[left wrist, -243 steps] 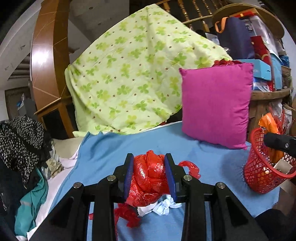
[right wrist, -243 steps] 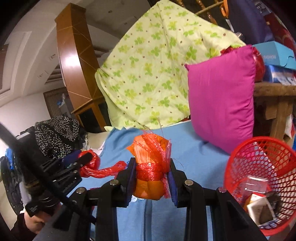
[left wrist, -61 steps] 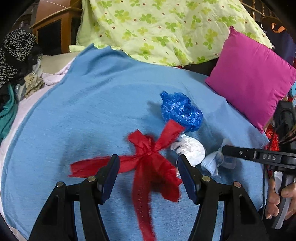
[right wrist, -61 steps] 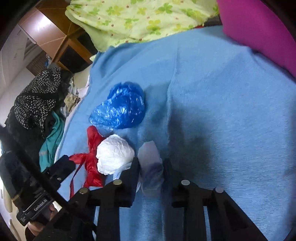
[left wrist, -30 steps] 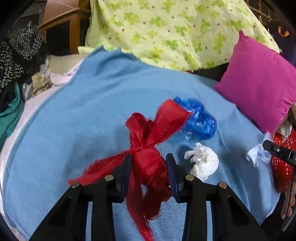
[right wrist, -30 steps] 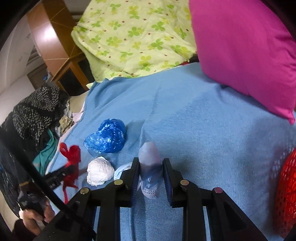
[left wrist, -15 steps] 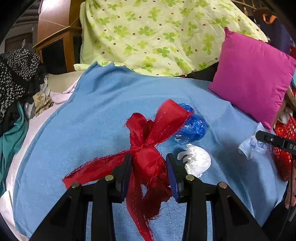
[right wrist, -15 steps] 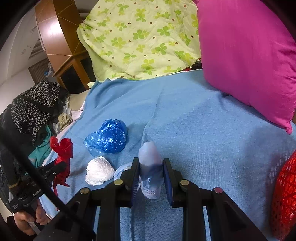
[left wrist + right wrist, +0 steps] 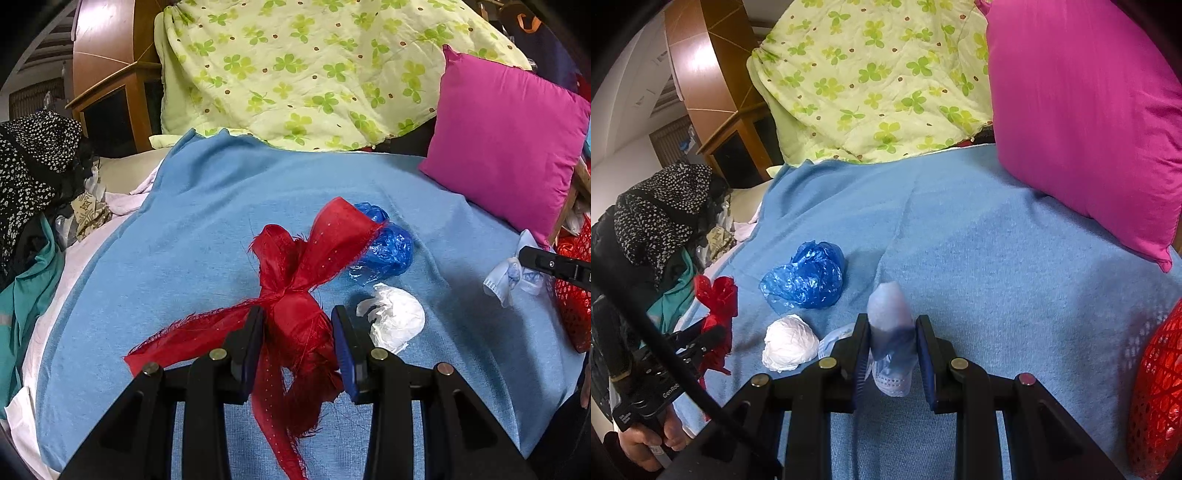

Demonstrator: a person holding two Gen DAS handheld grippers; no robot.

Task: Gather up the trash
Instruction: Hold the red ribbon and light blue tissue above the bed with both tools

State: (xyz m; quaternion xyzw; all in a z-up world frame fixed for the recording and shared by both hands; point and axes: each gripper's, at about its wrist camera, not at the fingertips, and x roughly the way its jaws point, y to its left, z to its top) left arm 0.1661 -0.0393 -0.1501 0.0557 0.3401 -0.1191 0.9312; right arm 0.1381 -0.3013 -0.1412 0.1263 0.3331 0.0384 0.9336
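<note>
My left gripper (image 9: 297, 334) is shut on a frayed red ribbon bow (image 9: 295, 280) and holds it above the blue blanket (image 9: 207, 236); the bow's tails hang down past the fingers. My right gripper (image 9: 892, 341) is shut on a crumpled pale blue face mask (image 9: 890, 332), also lifted off the blanket (image 9: 997, 266). On the blanket lie a crumpled blue plastic bag (image 9: 388, 247) (image 9: 807, 278) and a white paper wad (image 9: 397, 321) (image 9: 788, 343). The red mesh basket (image 9: 1156, 398) shows at the right edge, its inside hidden. The bow (image 9: 716, 306) shows at the left in the right wrist view.
A magenta pillow (image 9: 509, 147) (image 9: 1082, 110) leans at the back right. A green clover-print quilt (image 9: 314, 70) is draped behind. Piled clothes, one black with white dots (image 9: 29, 177), lie at the left. A hand (image 9: 642, 439) grips the left tool's handle.
Over the last second both grippers stay shut on their loads. The left view has shifted a little, with the pillow and the other gripper sliding right. Two seconds ago the left jaws stood open around the bow.
</note>
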